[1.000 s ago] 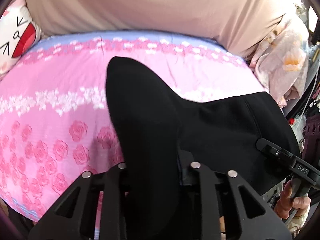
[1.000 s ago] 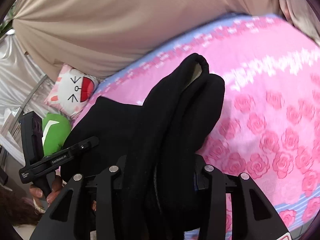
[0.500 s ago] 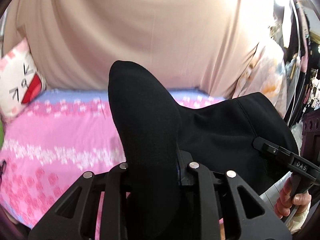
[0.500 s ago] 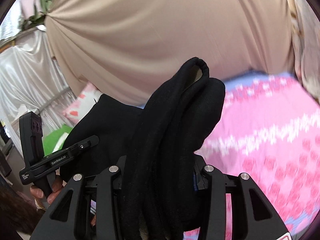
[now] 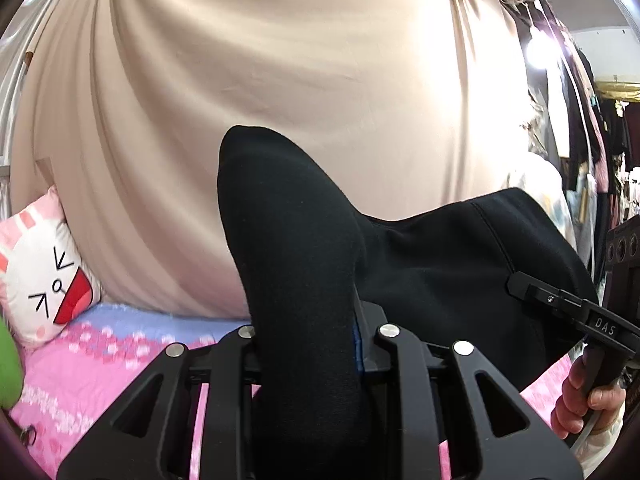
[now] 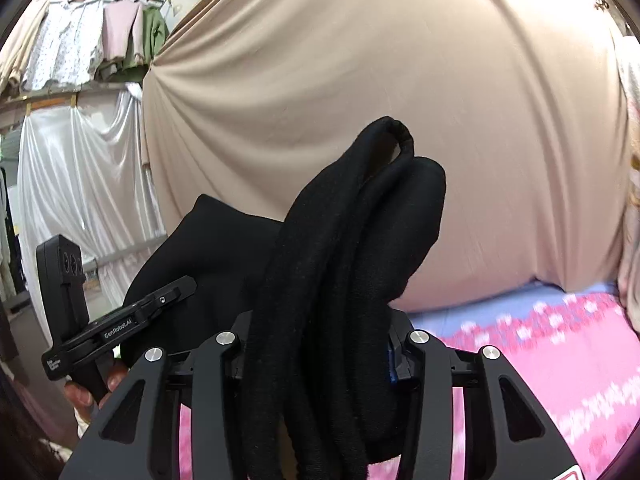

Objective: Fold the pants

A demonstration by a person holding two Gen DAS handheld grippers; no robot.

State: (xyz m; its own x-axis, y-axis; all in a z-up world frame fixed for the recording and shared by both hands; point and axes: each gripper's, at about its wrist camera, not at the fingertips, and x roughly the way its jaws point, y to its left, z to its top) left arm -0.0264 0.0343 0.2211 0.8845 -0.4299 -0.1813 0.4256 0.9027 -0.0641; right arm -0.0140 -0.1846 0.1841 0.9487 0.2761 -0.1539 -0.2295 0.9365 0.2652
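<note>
Backdrop: beige curtain (image 5: 280,80) hangs behind the bed (image 5: 100,364), which carries a pink rose-print sheet with a blue border.
Pants: black pants (image 5: 296,280) are lifted above the bed, stretched between the two tools, with bunched ends standing up in front of the curtain.
Left tool: left tool (image 5: 316,344) is clamped on a thick fold of the pants, fabric filling the gap between its fingers.
Right tool: right tool (image 6: 320,344) is clamped on a rolled, multi-layer bundle of the pants (image 6: 344,240).
Pillow: white cartoon-face pillow (image 5: 44,276) leans against the curtain at the bed's left edge.
Rack: hanging clothes (image 6: 92,36) show left of the curtain in the right wrist view.
</note>
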